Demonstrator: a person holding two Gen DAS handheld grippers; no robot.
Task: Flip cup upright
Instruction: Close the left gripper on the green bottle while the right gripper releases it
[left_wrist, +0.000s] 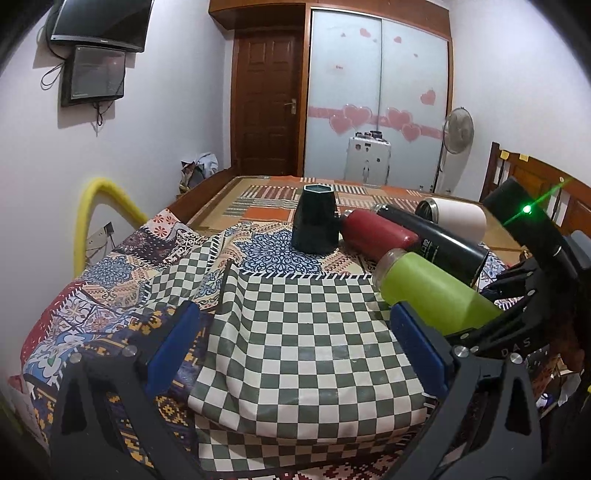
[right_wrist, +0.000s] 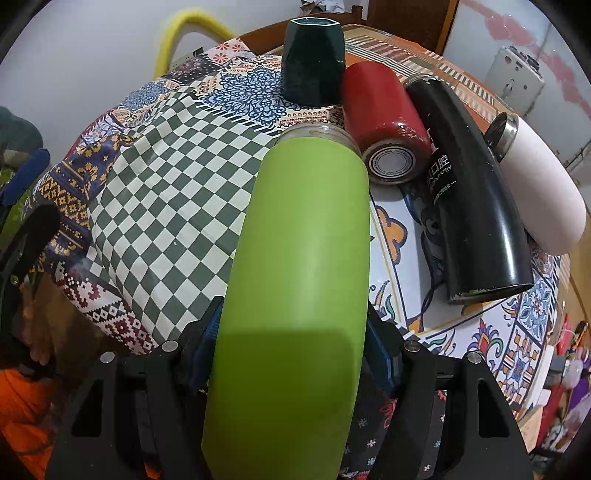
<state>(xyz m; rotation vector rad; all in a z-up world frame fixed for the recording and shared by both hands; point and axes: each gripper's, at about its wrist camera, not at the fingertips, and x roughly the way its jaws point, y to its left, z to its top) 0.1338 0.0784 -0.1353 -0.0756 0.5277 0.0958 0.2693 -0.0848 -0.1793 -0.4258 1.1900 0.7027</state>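
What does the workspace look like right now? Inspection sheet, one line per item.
Surface: bed under patterned cloths, checkered cloth in front.
Job's things: green cup lying on its side in the right gripper; dark faceted cup stands behind.
Clutter: red flask, black flask, white flask, all lying down.
Grippers: left gripper open over the checkered cloth, holding nothing.
Cables: loose cords below the wall screens.
Surroundings: door, wardrobe, fan.
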